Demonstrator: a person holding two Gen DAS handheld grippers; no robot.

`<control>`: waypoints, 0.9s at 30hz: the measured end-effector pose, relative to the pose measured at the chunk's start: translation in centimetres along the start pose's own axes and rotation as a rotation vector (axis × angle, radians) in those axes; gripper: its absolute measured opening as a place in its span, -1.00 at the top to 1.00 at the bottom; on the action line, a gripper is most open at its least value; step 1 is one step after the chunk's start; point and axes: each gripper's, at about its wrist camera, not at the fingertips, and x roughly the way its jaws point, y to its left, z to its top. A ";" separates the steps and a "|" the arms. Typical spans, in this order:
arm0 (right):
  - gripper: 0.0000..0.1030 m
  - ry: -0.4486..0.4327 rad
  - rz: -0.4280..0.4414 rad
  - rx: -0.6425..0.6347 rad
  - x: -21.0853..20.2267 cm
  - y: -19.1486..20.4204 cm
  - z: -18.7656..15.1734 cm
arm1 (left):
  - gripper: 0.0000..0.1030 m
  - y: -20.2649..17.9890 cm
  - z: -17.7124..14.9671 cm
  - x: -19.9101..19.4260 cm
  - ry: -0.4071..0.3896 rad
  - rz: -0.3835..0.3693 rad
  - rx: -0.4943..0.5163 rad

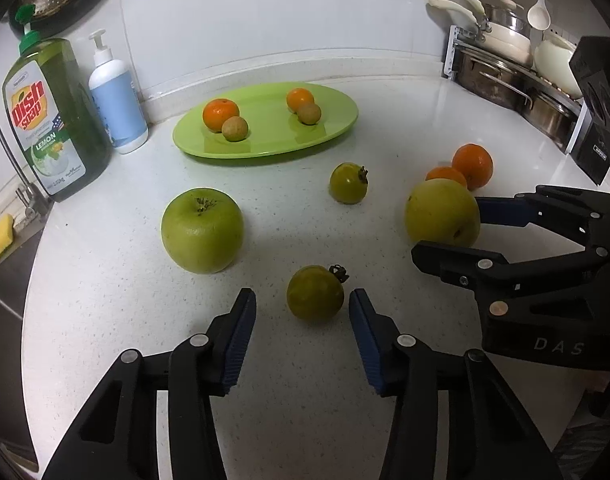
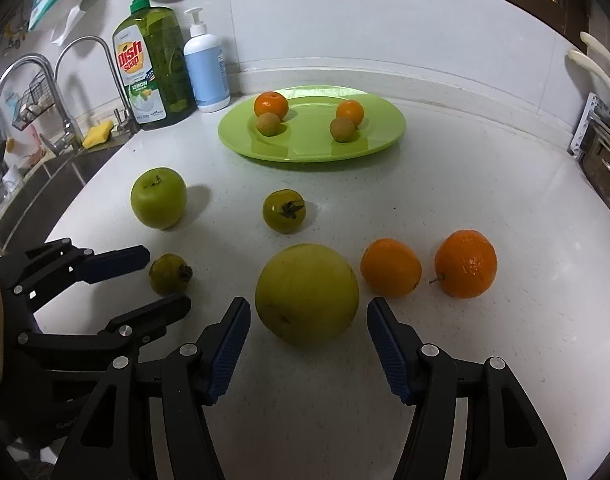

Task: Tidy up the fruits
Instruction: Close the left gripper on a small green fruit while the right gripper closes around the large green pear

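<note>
Fruit lay scattered over the white table (image 1: 105,300), most of it outside the one dish. Nearest the left gripper (image 1: 303,304), a small green persimmon (image 1: 315,293) sat on the table between its jaws, which stood a little apart with a gap on either side of the fruit, touching nothing. Just ahead of the right gripper (image 2: 309,312), a large yellow-green apple (image 2: 307,294) rested at its fingertips, and those jaws stood wider than the fruit, gripping nothing. To the right of that apple lay two oranges (image 2: 391,267) close together, the outer one with a short stalk. Farther on, a second small green persimmon (image 2: 284,210) sat alone in mid-table, and a green apple (image 1: 202,230) stood off to the left, stem end up. Beyond them a flat green plate (image 1: 265,148) held two small oranges (image 1: 221,114), each with a little tan round fruit (image 1: 235,129) touching its front. Bare table lay open between plate and loose fruit. At the back left a dish soap bottle (image 1: 53,120) and a white pump bottle (image 1: 117,104) stood by the wall, next to the sink edge; pots (image 1: 505,68) crowded the right edge.
</note>
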 end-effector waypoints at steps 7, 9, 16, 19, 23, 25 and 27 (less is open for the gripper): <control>-0.19 0.009 0.002 0.016 0.2 -0.1 0.1 | 0.29 0.1 0.2 0.3 0.019 -0.024 -0.015; -0.18 0.010 0.000 0.014 0.3 -0.1 0.2 | 0.32 0.2 0.2 0.4 0.024 -0.032 -0.021; 0.00 0.013 0.003 0.007 0.6 0.2 0.2 | 0.44 0.2 0.4 0.6 0.033 -0.043 -0.029; 0.00 0.010 0.000 0.003 0.5 0.3 0.2 | 0.45 0.3 0.4 0.6 0.035 -0.047 -0.031; 0.00 0.009 -0.003 -0.001 0.5 0.3 0.1 | 0.45 0.4 0.4 0.5 0.039 -0.054 -0.041; 0.01 0.009 -0.004 -0.001 0.5 0.3 0.0 | 0.45 0.5 0.3 0.4 0.043 -0.061 -0.051; 0.01 0.009 -0.003 0.002 0.5 0.3 0.0 | 0.45 0.5 0.3 0.3 0.043 -0.063 -0.055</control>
